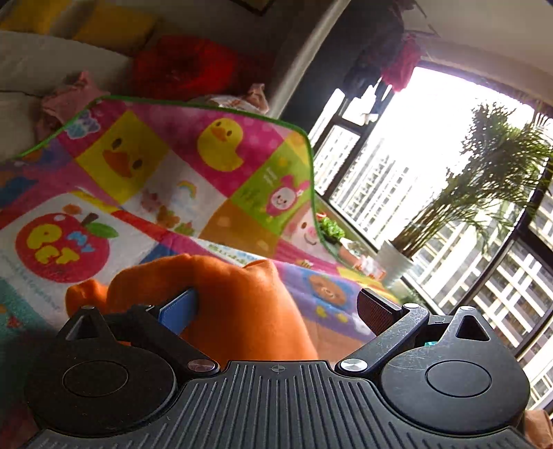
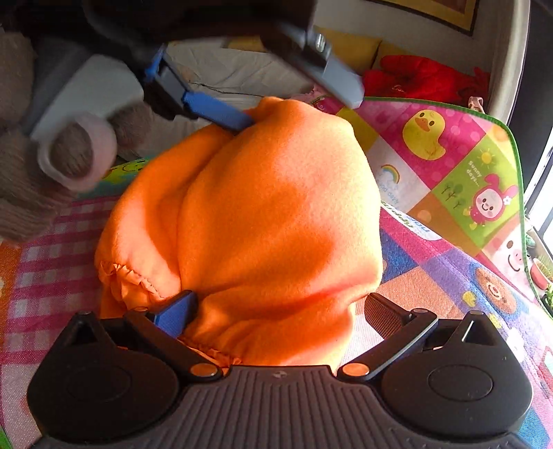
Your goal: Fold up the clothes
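An orange fleece garment (image 2: 269,214) with gathered elastic hems lies bunched on a colourful cartoon play mat (image 2: 449,165). My right gripper (image 2: 280,311) is open, its fingers wide apart on either side of the garment's near end. My left gripper (image 1: 276,307) is open too, with the orange garment (image 1: 221,297) lying between its fingers and against the blue pad (image 1: 179,309). In the right wrist view the left gripper (image 2: 297,89) reaches from above onto the garment's far end, its blue finger (image 2: 217,110) touching the cloth.
The mat (image 1: 172,165) covers a bed or sofa with a red cushion (image 1: 183,65), yellow pillows (image 1: 114,27) and pink clothes (image 1: 65,100) at the back. A large window (image 1: 432,179) with a potted palm (image 1: 484,179) is on the right. A hand in a pale sleeve (image 2: 72,152) holds the left gripper.
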Available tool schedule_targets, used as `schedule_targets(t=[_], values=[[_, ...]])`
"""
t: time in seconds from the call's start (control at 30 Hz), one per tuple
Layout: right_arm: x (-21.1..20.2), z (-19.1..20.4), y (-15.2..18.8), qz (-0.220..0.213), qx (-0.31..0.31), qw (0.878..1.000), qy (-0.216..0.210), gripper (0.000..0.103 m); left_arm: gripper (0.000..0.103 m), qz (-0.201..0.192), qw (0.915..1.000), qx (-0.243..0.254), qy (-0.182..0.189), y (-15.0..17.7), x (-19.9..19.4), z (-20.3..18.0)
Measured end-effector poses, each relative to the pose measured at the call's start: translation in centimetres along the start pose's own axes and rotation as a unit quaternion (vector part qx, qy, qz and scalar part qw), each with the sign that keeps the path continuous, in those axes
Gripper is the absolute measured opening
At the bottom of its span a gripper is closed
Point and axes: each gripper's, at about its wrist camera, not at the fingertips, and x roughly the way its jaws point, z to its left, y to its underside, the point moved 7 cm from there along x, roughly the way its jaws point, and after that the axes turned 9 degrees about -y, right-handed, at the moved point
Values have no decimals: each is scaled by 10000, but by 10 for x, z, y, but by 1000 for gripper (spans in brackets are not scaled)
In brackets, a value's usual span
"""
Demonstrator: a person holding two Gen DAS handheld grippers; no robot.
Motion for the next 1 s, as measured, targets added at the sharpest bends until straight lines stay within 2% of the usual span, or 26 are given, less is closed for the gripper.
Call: schedule_targets(t=[0.07, 0.1, 0.17, 0.3, 0.33, 0.4, 0.47, 0.57, 0.63, 0.7, 0.77, 0.87, 1.0], values=[[-6, -1, -2, -131, 73, 9998, -155, 103, 100, 168, 9992, -29, -369, 10, 14, 17], [-14, -3, -7, -302, 133, 9987, -382, 103, 100, 228, 9985, -61, -490, 15, 18, 26], [-33, -7, -16, -640, 252, 9942, -828, 103, 100, 214, 9989, -150, -400, 22, 20, 39], [-59, -35, -36, -1156, 392, 9840, -1295, 103, 100, 152, 9994, -168, -244, 23, 19, 44], [-58, -45, -39, -1177, 446, 9859, -1104, 103, 100, 144, 9995, -170, -225, 23, 19, 44], [-50, -72, -46, -1193, 977, 9849, -783, 103, 100, 116, 9996, -189, -195, 24, 18, 46], [-36, -91, -49, -1210, 1659, 9741, -943, 103, 101, 97, 9996, -202, -188, 24, 16, 48], [-11, -110, -60, -1347, 2031, 9666, -788, 103, 101, 110, 9996, -181, -192, 25, 15, 49], [13, -118, -71, -1268, 1986, 9692, -712, 103, 101, 127, 9996, -148, -196, 26, 14, 49], [45, -120, -73, -732, 1828, 9793, -472, 103, 101, 154, 9995, -80, -248, 27, 14, 50], [66, -115, -67, -443, 1713, 9838, -280, 103, 100, 170, 9992, 13, -354, 30, 16, 53], [61, -110, -67, -467, 1664, 9848, -191, 103, 101, 160, 9993, -2, -334, 32, 17, 56], [32, -108, -69, -738, 1558, 9848, -206, 103, 101, 153, 9996, -21, -255, 33, 15, 58]])
